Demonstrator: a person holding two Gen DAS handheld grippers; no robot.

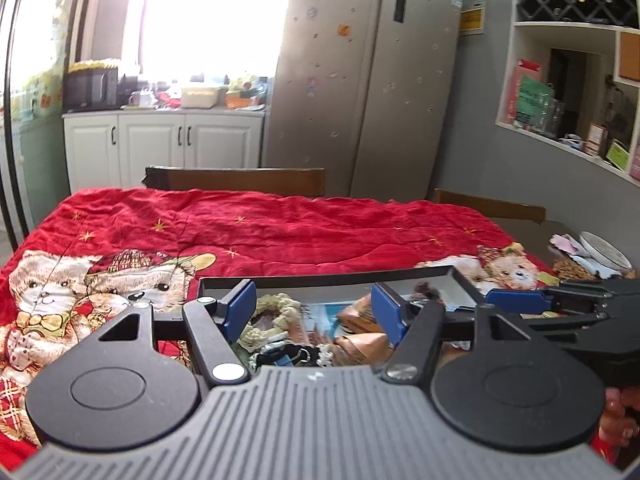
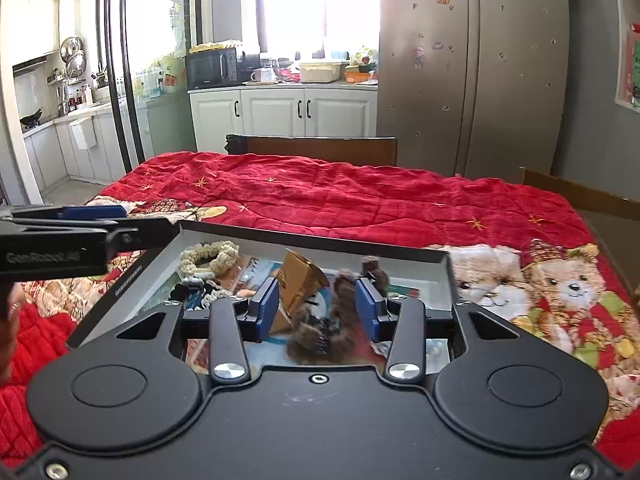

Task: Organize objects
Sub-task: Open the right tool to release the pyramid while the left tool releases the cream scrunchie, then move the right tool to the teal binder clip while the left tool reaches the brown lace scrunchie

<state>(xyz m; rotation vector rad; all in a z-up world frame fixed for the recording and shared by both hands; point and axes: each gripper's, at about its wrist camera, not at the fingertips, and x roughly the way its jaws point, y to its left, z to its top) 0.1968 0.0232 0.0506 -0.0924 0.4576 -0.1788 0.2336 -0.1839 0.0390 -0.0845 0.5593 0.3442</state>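
A shallow black-rimmed box [image 2: 450, 276] lies on the red quilt and also shows in the left wrist view [image 1: 320, 280]. It holds a cream scrunchie [image 2: 210, 258], a small brown carton [image 2: 298, 280], a brown furry hair clip [image 2: 328, 320], dark hair ties and printed cards. My right gripper [image 2: 318, 306] hovers open over the box, its blue pads either side of the furry clip and carton, apart from them. My left gripper [image 1: 314, 310] is open above the box's left part, over the cream scrunchie [image 1: 276, 312] and orange packets [image 1: 362, 328].
The red teddy-bear quilt [image 2: 360, 200] covers the table. Wooden chair backs [image 2: 320, 150] stand at the far edge. A white bowl [image 1: 604, 250] and bits sit at the table's right end. Cabinets and a fridge [image 2: 472, 68] stand behind.
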